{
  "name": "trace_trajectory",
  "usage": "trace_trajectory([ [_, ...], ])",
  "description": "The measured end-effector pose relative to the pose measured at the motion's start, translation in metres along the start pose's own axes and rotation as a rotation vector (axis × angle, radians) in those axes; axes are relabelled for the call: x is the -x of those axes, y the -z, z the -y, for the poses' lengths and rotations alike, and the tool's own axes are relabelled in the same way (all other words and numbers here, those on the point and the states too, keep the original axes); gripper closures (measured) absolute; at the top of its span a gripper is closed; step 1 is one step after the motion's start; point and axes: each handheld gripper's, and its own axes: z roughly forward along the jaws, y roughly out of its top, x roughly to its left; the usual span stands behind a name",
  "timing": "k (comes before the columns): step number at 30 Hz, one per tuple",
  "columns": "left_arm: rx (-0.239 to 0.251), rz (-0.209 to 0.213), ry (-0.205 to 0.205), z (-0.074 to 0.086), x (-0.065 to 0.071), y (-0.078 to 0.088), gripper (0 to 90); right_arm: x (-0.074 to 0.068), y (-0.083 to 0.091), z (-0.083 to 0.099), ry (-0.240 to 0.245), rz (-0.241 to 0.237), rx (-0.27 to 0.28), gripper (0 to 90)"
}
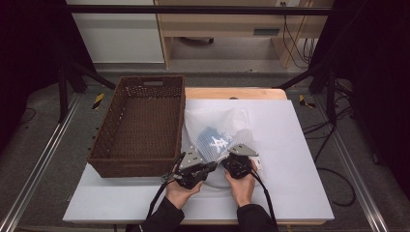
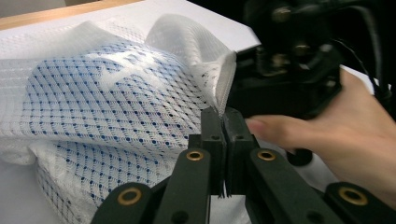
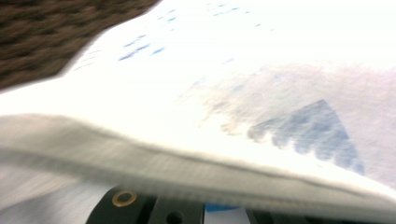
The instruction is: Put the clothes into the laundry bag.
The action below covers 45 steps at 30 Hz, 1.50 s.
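A: Where's the white mesh laundry bag with the blue cloth inside (image 1: 218,137)?

B: On the white table (image 1: 290,159), just right of the brown woven wicker basket (image 1: 140,125), with its left side against the basket's right wall. The blue fabric (image 2: 107,93) shows through the netting.

A: And the grippers?

B: Both are at the bag's near edge, so in front of the basket's near right corner. The left gripper (image 1: 209,166) is the one closer to the basket; the right gripper (image 1: 231,163) sits just beside it, on the side away from the basket.

A: What are the left jaws doing?

B: They are pressed together, pinching the bag's white hem (image 2: 223,100) between the pads. The left gripper view shows it clearly, with the person's right hand (image 2: 336,126) just beyond.

A: The right one?

B: Its view is blurred. The hem (image 3: 196,163) lies across the front of its jaws, with the basket weave in the far corner. The jaws are closed, and in the high view its tip meets the bag's edge, so it appears to grip the same hem.
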Motion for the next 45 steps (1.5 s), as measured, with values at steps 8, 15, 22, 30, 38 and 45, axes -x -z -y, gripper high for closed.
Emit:
trace_trajectory([
  [8,-0.022,0.007,0.006,0.009,0.0,-0.006,88.4,0.009,0.0,0.004,0.023,-0.028,-0.047,78.1],
  [15,-0.04,0.003,0.003,0.012,0.0,-0.008,88.3,0.018,0.05,0.011,0.022,-0.14,-0.025,70.3],
  [22,-0.126,0.006,-0.001,0.02,0.0,-0.023,83.7,0.036,0.099,0.015,0.028,-0.138,0.037,69.4],
  [30,-0.156,-0.066,-0.05,0.014,0.0,0.002,57.3,0.06,0.06,0.026,0.031,0.013,-0.118,68.3],
  [38,-0.179,-0.191,0.03,0.051,-0.019,0.037,57.0,0.073,0.068,0.038,0.003,0.06,-0.189,68.5],
  [45,-0.194,-0.217,0.105,0.064,-0.029,0.031,62.9,0.091,0.076,0.034,-0.049,0.097,-0.121,60.1],
])
